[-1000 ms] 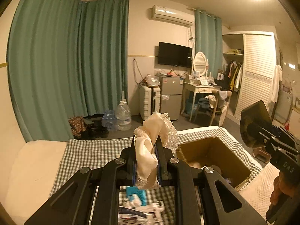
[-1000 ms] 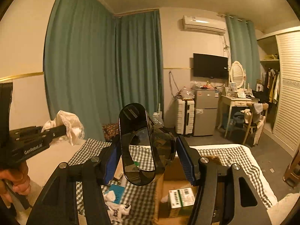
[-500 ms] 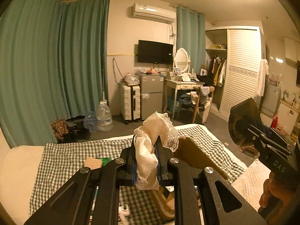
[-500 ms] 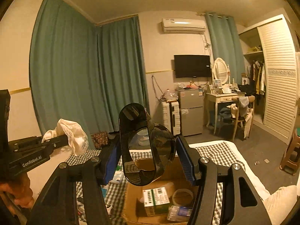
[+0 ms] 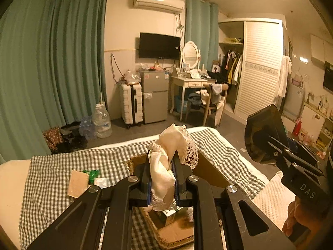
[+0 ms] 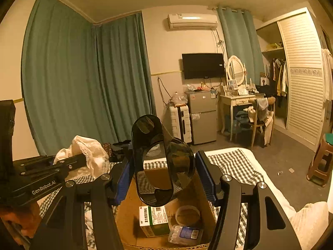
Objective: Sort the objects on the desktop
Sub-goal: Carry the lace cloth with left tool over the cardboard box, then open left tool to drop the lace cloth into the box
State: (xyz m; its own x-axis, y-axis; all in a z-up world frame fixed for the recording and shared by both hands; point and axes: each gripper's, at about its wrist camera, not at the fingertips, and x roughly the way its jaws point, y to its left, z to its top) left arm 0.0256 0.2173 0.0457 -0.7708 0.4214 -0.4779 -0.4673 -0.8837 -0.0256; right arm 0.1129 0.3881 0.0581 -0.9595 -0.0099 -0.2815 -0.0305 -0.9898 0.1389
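- Both grippers have swung over the cardboard box (image 6: 166,218); it now lies directly below the jaws.
- Left gripper (image 5: 161,177) jaws clamp the lace cloth (image 5: 170,145).
- Right gripper (image 6: 164,173): dark plastic holder (image 6: 158,162) sits between jaws; contact unclear.
- Likely drop-off next.

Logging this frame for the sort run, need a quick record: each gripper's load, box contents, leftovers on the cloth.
left gripper: shut on cream lace cloth
right gripper: dark plastic holder between its fingers, above the cardboard box
box contents: green-and-white medicine box, tape roll, clear packet
on checkered cloth: brown card, green packet
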